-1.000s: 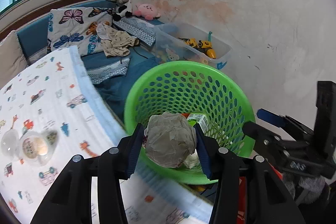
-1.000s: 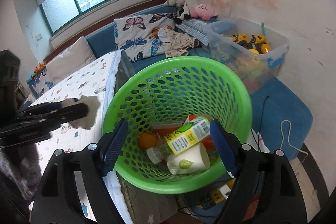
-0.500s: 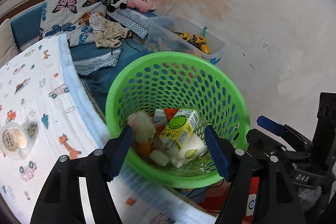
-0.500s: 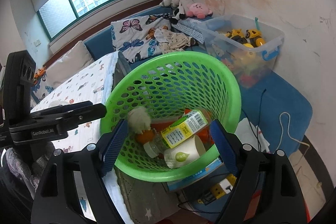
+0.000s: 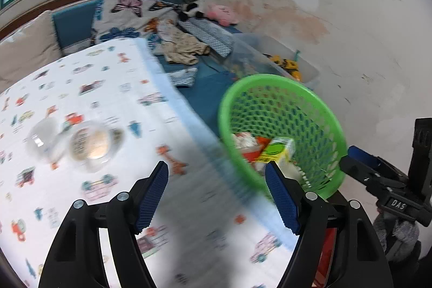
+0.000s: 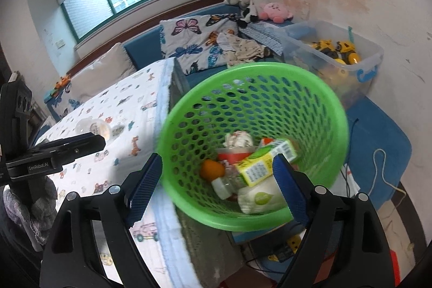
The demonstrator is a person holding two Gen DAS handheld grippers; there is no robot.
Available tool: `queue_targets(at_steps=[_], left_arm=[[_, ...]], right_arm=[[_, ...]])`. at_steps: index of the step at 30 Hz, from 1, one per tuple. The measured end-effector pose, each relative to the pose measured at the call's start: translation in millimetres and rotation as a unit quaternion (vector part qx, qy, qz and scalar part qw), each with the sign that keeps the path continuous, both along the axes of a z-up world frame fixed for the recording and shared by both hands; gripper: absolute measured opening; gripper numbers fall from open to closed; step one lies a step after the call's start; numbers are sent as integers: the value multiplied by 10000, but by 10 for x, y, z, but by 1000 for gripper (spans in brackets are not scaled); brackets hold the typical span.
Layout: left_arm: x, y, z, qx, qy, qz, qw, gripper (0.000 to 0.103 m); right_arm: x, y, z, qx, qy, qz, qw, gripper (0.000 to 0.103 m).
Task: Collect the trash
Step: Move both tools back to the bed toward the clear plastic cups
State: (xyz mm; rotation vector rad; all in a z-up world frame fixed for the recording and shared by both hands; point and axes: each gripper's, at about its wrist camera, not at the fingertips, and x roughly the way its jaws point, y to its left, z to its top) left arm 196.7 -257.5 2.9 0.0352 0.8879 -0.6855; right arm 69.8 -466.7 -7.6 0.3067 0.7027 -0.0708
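A green perforated basket [image 5: 280, 88] [image 6: 205, 104] stands beside the table edge and holds a crumpled paper ball [image 6: 239, 139], a yellow-green carton [image 6: 266, 159], an orange [image 6: 212, 170], a small bottle and a white cup [image 6: 259, 197]. My left gripper [image 5: 217, 196] is open and empty over the table's patterned cloth [image 5: 89, 99], left of the basket. A clear plastic lidded cup [image 5: 90, 143] lies on the cloth ahead-left; it also shows in the right wrist view [image 6: 93, 127]. My right gripper [image 6: 216, 185] is open and empty, in front of the basket's near rim.
A clear storage bin with yellow toys [image 6: 343, 50] sits behind the basket by the wall. A blue bench with butterfly cushion [image 6: 194, 42], clothes and plush toys lies beyond. A blue mat [image 6: 378, 131] and cables are on the floor at right.
My left gripper opened and dropped the crumpled paper ball into the basket, then swung left over the table. The right gripper stayed open near the basket.
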Motion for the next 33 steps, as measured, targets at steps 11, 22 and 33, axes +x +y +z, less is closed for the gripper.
queue_targets(at_steps=[11,22,33], left_arm=[[83,873,-4,52,-93,817,9966,72],[263,1690,34,-15,-58,1705,9853,73],[366,2112,-1,-58,0,2126,9771,73]], right_arm=[[307,546,26,-37,4,652,9979,85],[786,1201,10,-119,57,1417,9898,85],[1351,1792,-193,-104,225,2017,9791,85]])
